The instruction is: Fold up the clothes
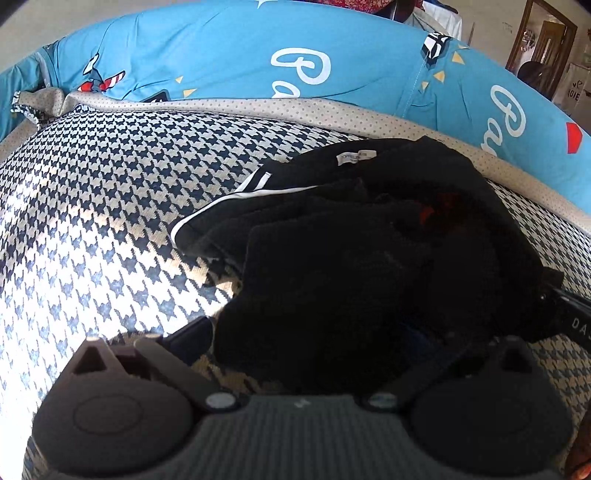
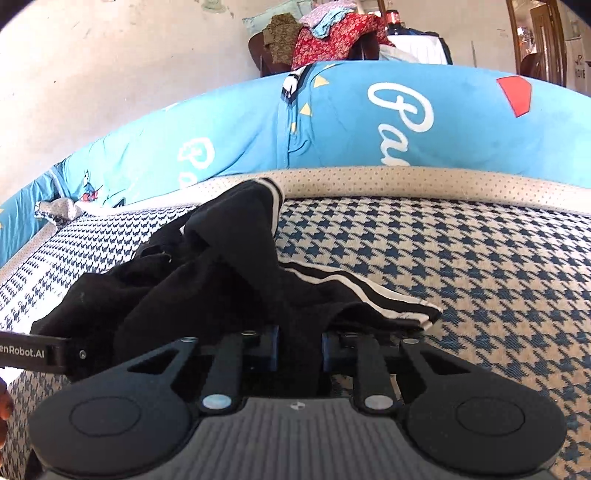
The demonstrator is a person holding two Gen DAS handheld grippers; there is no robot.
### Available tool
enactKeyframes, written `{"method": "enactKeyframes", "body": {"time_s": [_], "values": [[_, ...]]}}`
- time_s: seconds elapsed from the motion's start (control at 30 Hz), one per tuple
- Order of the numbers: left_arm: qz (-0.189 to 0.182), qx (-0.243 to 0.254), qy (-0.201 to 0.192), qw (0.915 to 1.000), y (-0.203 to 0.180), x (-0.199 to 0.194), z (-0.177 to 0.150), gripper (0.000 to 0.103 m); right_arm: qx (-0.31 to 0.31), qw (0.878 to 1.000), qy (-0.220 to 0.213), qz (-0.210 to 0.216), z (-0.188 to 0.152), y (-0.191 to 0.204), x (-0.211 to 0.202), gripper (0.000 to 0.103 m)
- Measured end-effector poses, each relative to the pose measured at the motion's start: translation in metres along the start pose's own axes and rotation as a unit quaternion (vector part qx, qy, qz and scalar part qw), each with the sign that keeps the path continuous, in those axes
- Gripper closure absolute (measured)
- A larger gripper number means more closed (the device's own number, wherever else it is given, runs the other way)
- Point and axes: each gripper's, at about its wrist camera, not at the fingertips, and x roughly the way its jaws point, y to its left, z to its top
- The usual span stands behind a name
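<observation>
A crumpled black garment point(image 1: 369, 240) with white side stripes point(image 2: 354, 288) lies heaped on the houndstooth mattress point(image 1: 110, 206). In the right wrist view my right gripper point(image 2: 299, 345) is shut on a fold of this black cloth, which runs down between its blue pads point(image 2: 275, 343). My left gripper point(image 1: 325, 332) stands with its jaws wide apart at the heap's near edge. Its left finger point(image 1: 192, 332) shows, while the other is buried under the cloth. Each gripper appears in the other's view, the right gripper point(image 1: 572, 321) and the left gripper point(image 2: 40, 354) both touching the heap.
A blue printed quilt point(image 2: 406, 122) is rolled along the far side of the mattress, behind a dotted beige border point(image 2: 406, 184). Beyond it a chair carries a pile of colourful clothes point(image 2: 325, 33). A doorway point(image 2: 543, 40) is at the far right.
</observation>
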Motion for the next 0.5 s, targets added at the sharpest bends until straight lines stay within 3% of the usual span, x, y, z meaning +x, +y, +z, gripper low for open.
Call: {"method": "enactKeyframes", "body": {"time_s": [0.3, 0.5], "values": [[-0.043, 0.015, -0.014, 0.9989, -0.01, -0.01, -0.004, 0.0, 0.028, 0.995, -0.049, -0.087, 0.012, -0.036, -0.034, 0.084], [-0.113, 0.025, -0.023, 0.993, -0.016, -0.021, -0.007, 0.0, 0.07, 0.983, -0.058, -0.162, 0.013, -0.07, -0.052, 0.084]]}}
